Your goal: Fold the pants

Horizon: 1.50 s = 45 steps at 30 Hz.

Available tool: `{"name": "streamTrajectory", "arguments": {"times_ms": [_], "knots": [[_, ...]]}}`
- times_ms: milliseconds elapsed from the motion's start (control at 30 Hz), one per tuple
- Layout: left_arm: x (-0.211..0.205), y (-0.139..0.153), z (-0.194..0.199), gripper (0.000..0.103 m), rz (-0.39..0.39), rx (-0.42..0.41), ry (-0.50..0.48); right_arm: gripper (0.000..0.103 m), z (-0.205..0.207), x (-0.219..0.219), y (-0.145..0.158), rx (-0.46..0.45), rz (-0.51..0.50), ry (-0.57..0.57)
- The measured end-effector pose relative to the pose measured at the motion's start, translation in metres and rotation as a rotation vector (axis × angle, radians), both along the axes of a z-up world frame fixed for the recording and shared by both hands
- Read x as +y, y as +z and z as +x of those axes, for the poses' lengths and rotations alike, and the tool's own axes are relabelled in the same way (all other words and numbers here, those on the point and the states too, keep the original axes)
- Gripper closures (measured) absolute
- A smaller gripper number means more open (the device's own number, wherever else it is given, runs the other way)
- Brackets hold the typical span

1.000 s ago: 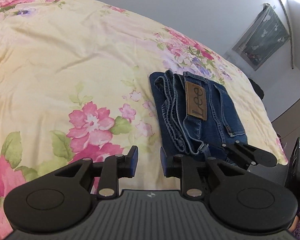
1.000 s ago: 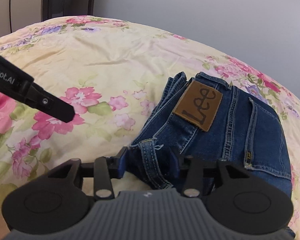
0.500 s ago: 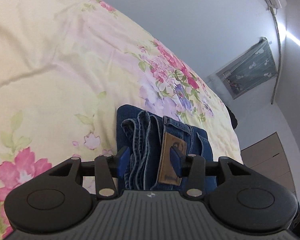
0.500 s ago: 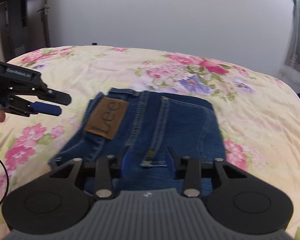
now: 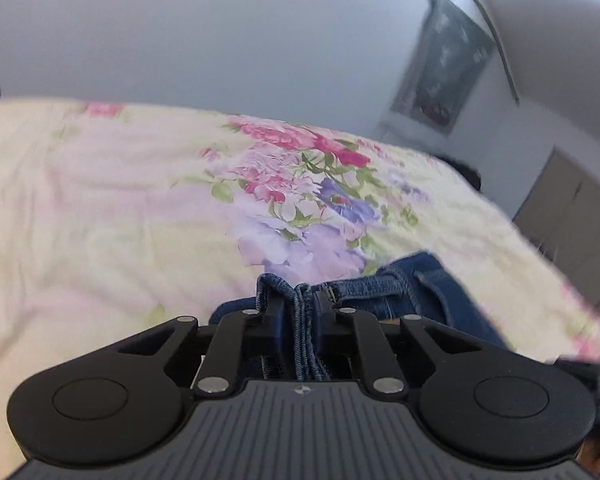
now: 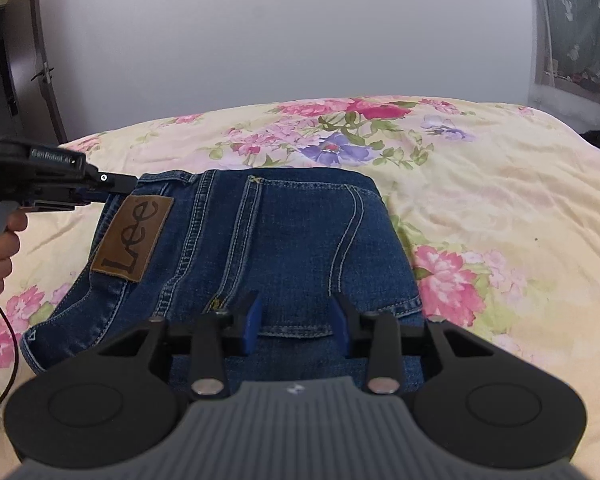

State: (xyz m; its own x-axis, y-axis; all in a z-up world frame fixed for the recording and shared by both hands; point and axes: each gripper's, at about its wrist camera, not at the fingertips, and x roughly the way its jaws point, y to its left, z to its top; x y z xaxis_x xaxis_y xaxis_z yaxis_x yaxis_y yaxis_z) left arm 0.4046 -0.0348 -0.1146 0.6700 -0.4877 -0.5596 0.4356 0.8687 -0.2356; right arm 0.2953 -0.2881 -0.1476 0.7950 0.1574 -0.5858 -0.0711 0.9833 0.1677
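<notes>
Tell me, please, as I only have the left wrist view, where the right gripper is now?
Observer: The right gripper is at the near edge of the jeans, by the back pocket. Its jaws have just been closing but stand apart, with flat denim between them.
Operator: Thank you. Which side of the jeans faces up?
Observer: The back, with the Lee patch showing on the left.

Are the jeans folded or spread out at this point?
Folded. The jeans lie as a compact block on the floral bedspread, leather patch on top, with stacked denim edges at the left.
</notes>
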Motion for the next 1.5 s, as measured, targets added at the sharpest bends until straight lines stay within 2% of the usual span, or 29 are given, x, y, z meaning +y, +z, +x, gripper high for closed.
{"name": "streamTrajectory", "arguments": {"times_ms": [33,100,167,200,367,433,500,600,667,867,1000,1067,1133,1233,1333,1367,1500], "knots": [[-0.005,-0.003,-0.002,0.088,0.055,-0.019,-0.012,0.069,-0.001,0.001,-0.001,-0.001,0.017,-0.021],[-0.006,-0.015,0.005,0.088,0.11,0.024,-0.005,0.069,-0.002,0.004,-0.005,-0.008,0.035,-0.06],[0.002,-0.024,0.014,0.086,0.082,0.093,0.012,0.069,-0.002,0.007,-0.008,-0.01,0.035,-0.08],[0.005,-0.024,0.016,0.081,0.074,0.111,0.024,0.069,-0.002,0.008,-0.009,-0.011,0.036,-0.088],[0.016,-0.007,0.009,0.072,0.014,0.15,0.11,0.069,-0.003,0.007,-0.013,-0.022,0.058,-0.116],[0.021,0.004,0.003,0.057,-0.005,0.128,0.154,0.069,-0.004,0.007,-0.013,-0.027,0.058,-0.114],[0.03,0.012,-0.001,0.056,-0.109,0.156,0.154,0.069,-0.006,0.004,-0.014,-0.033,0.08,-0.116],[0.032,0.013,0.004,0.054,-0.262,0.268,0.1,0.069,-0.009,0.0,-0.014,-0.037,0.118,-0.119],[0.028,0.006,0.011,0.054,-0.311,0.345,0.094,0.069,-0.01,-0.002,-0.014,-0.039,0.129,-0.114],[0.025,-0.024,0.032,0.054,-0.453,0.474,0.105,0.069,-0.014,-0.004,-0.014,-0.047,0.139,-0.102],[0.016,-0.037,0.041,0.054,-0.495,0.49,0.122,0.069,-0.012,-0.006,-0.015,-0.051,0.147,-0.096],[0.012,-0.037,0.042,0.056,-0.487,0.482,0.128,0.069,-0.011,-0.008,-0.016,-0.055,0.151,-0.092],[0.007,-0.028,0.035,0.073,-0.447,0.433,0.135,0.069,-0.012,-0.009,-0.016,-0.059,0.159,-0.09],[-0.004,0.003,0.016,0.093,-0.336,0.291,0.126,0.069,-0.019,-0.014,-0.009,-0.082,0.19,-0.118],[-0.011,0.028,0.004,0.093,-0.247,0.2,0.113,0.069,-0.032,-0.027,0.003,-0.123,0.172,-0.201],[-0.015,0.031,0.004,0.093,-0.198,0.184,0.111,0.076,-0.036,-0.034,0.006,-0.126,0.155,-0.241],[-0.024,0.015,0.01,0.093,-0.063,0.196,0.123,0.089,-0.043,-0.055,0.004,-0.082,0.138,-0.319]]}}
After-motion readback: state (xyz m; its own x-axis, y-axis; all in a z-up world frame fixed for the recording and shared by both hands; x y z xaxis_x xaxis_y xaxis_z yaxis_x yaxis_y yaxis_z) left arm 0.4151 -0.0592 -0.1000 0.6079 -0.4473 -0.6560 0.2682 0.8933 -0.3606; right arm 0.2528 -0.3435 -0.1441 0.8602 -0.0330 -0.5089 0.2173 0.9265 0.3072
